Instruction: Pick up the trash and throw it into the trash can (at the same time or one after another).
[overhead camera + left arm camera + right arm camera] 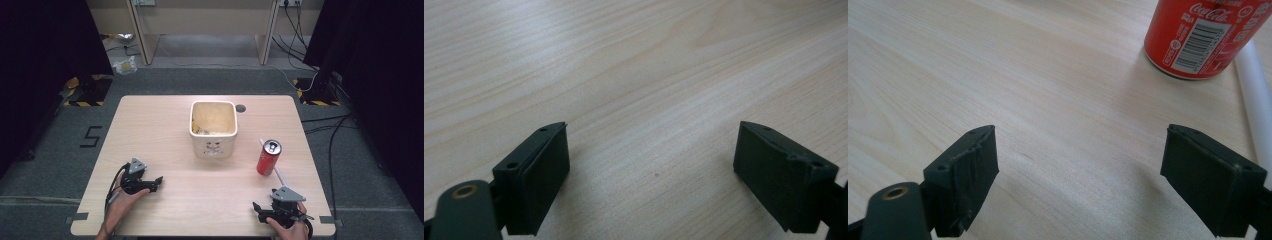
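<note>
Left hand-held gripper (pixel 159 181) and right hand-held gripper (pixel 256 207) rest near the surface's (pixel 150 125) front edge, jaws apart. Red can (pixel 1205 35) top is cut off; white tube (pixel 1258 100) partly hidden.

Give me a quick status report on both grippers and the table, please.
Left gripper open, empty, low over bare wood. Right gripper open, empty, near red can. Can upright beside white straw. Bin at centre, nothing blocking.

A pale wooden table (pixel 165 125) is set on grey carpet (pixel 200 80), flanked by black curtains (pixel 45 45); cables (pixel 325 130) are strewn across the floor.
</note>
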Demonstrator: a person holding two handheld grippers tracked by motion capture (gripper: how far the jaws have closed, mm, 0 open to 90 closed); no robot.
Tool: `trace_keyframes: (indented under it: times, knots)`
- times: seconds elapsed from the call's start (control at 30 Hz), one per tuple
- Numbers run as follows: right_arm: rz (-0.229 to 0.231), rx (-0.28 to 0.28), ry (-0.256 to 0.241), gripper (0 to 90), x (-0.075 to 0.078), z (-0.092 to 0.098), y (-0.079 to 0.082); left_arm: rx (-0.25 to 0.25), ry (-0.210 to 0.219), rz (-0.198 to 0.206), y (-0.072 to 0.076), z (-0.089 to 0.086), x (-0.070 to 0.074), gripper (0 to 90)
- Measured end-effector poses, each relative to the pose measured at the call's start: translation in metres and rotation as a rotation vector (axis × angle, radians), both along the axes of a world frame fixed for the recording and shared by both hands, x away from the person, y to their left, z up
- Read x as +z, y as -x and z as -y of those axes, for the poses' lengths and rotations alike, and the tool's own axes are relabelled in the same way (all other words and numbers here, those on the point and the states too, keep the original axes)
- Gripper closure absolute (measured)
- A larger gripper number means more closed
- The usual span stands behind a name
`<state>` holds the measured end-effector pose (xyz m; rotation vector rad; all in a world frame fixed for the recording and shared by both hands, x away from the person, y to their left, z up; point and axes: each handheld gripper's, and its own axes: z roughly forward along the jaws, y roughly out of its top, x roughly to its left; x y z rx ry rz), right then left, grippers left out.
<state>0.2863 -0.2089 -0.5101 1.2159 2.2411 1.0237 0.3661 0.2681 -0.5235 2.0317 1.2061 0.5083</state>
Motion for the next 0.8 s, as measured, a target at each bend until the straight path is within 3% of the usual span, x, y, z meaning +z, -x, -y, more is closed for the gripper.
trace_keyframes:
  times: [0.37, 0.8]
  knots:
    - [0.041, -0.015, -0.029, 15.1, 0.01, 0.003, -0.003, 0.0, 0.0, 0.0, 0.0, 0.0, 0.0, 13.8]
    - [0.084, -0.036, -0.017, 15.1, 0.019, 0.005, -0.015, 0.001, 0.0, 0.0, 0.0, 0.0, 0.0, 13.8]
